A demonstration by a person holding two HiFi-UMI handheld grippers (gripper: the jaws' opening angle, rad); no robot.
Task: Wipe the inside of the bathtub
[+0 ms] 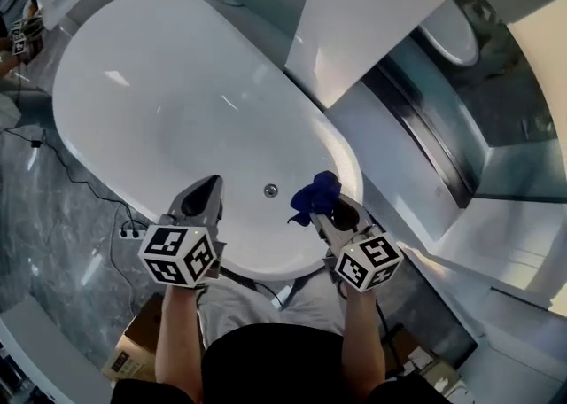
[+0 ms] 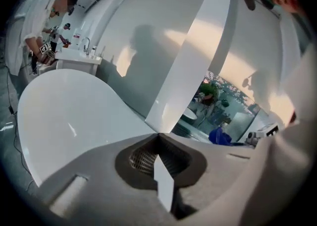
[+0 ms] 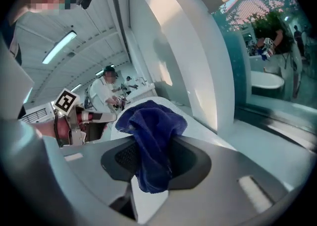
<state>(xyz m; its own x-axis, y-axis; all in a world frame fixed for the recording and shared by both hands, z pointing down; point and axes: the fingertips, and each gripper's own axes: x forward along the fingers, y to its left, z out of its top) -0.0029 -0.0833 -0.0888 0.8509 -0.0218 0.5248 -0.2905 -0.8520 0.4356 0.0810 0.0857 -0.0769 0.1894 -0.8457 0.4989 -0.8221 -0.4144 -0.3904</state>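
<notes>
A white oval bathtub (image 1: pixel 159 101) fills the middle of the head view, with its drain (image 1: pixel 270 190) near the close end. My right gripper (image 1: pixel 329 207) is shut on a dark blue cloth (image 1: pixel 315 196) and hovers over the tub's near right rim. The cloth (image 3: pixel 151 141) bunches above the right gripper (image 3: pixel 148 145) and hangs down between its jaws. My left gripper (image 1: pixel 209 191) is shut with nothing in it, above the tub's near left rim. The left gripper (image 2: pixel 158 138) points along the tub (image 2: pixel 69 116), and the blue cloth (image 2: pixel 219 136) shows at right.
A white slanted column (image 1: pixel 372 12) and a glass wall (image 1: pixel 443 128) stand right of the tub. A cable and power strip (image 1: pixel 131 232) lie on the grey floor at left, a cardboard box (image 1: pixel 133 349) by my feet. A person (image 2: pixel 42 27) stands at a far counter.
</notes>
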